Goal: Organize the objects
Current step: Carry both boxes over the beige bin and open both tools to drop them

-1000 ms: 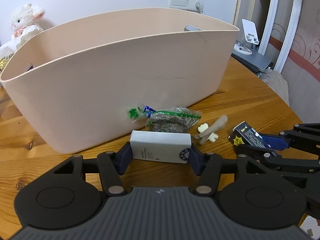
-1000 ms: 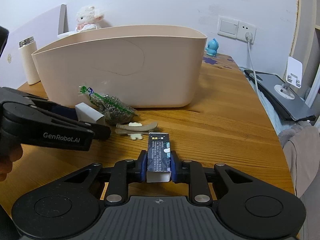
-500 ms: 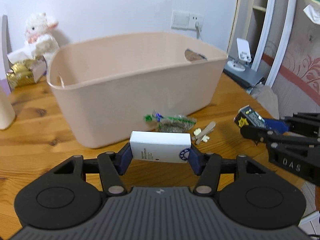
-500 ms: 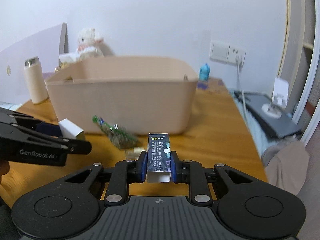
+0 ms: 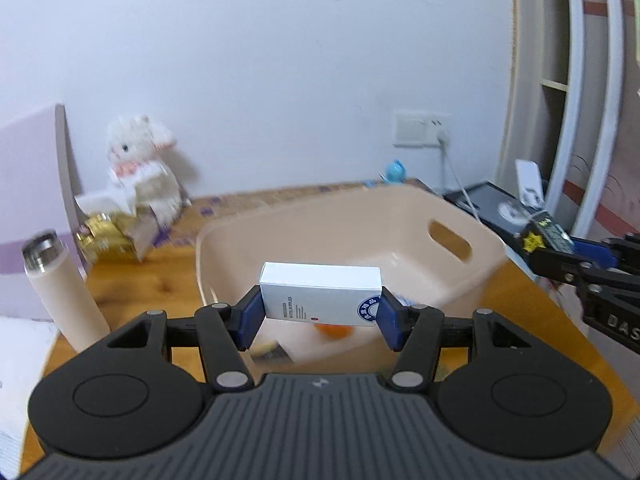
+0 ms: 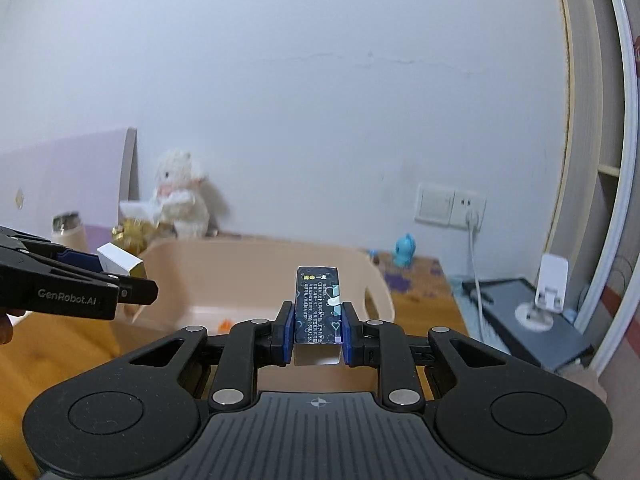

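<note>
My left gripper [image 5: 318,312] is shut on a white box with a blue round logo [image 5: 320,294], held level above the near side of the beige tub [image 5: 448,280]. Inside the tub lie an orange item [image 5: 336,330] and a dark packet [image 5: 270,352]. My right gripper [image 6: 316,330] is shut on a dark blue printed box [image 6: 318,306], raised in front of the tub [image 6: 256,276]. In the left wrist view the right gripper [image 5: 560,252] with its dark box shows at the right. In the right wrist view the left gripper [image 6: 120,280] with the white box [image 6: 120,264] shows at the left.
On the wooden table [image 5: 132,280] stand a cream bottle with a steel cap [image 5: 60,288], a white plush lamb [image 5: 140,176] and gold wrapping [image 5: 104,236]. A small blue figure [image 6: 405,250], a wall socket with cable [image 6: 450,210] and a grey device [image 6: 532,320] are at the right.
Both grippers have risen with their boxes and now look down into the tub from above its rim. The items on the table in front of the tub have dropped out of view.
</note>
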`<state>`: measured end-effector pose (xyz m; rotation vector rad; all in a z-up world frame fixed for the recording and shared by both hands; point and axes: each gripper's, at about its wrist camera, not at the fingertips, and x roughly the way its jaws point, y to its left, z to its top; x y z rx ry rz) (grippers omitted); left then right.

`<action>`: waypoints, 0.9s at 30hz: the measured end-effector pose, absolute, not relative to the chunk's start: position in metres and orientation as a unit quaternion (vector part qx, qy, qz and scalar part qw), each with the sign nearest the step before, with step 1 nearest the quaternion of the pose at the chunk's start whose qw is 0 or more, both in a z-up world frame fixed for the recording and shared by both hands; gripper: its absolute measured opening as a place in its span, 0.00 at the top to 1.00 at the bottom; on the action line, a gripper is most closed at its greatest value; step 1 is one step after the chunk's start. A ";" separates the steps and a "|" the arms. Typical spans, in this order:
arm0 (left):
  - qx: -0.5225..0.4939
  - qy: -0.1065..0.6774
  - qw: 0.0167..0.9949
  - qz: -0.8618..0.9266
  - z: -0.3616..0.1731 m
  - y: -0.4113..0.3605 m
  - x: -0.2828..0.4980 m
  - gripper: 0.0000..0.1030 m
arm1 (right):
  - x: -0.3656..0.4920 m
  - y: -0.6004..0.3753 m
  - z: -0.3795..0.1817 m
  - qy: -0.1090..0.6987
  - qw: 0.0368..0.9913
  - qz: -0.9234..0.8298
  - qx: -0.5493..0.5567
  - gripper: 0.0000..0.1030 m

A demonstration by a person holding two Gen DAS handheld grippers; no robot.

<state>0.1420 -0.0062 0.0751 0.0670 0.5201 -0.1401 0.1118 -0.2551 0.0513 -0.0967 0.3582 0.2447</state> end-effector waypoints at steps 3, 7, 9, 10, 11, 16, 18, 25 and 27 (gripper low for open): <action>0.036 0.263 0.962 -0.061 0.082 -0.008 0.167 0.41 | 0.130 -0.251 0.058 0.173 0.976 0.123 -0.052 0.80; 0.031 0.294 0.954 -0.057 0.072 -0.010 0.205 0.41 | 0.160 -0.241 0.056 0.181 0.974 0.117 -0.073 0.80; 0.040 0.311 0.948 -0.049 0.061 -0.012 0.220 0.41 | 0.172 -0.237 0.053 0.188 0.972 0.117 -0.079 0.80; 0.045 0.321 0.945 -0.045 0.055 -0.014 0.227 0.41 | 0.178 -0.233 0.051 0.191 0.971 0.116 -0.086 0.80; 0.048 0.331 0.942 -0.043 0.048 -0.014 0.234 0.41 | 0.183 -0.231 0.048 0.194 0.970 0.114 -0.092 0.80; 0.048 0.379 0.923 -0.044 0.022 -0.014 0.258 0.41 | 0.212 -0.212 0.028 0.220 0.959 0.114 -0.137 0.80; 0.054 0.393 0.917 -0.043 0.016 -0.015 0.264 0.41 | 0.222 -0.205 0.017 0.240 0.952 0.118 -0.147 0.80; 0.070 0.419 0.903 -0.056 0.011 -0.017 0.273 0.41 | 0.241 -0.197 -0.005 0.289 0.938 0.132 -0.140 0.74; 0.065 0.420 0.903 -0.056 0.012 -0.016 0.273 0.40 | 0.239 -0.196 -0.004 0.284 0.939 0.129 -0.146 0.66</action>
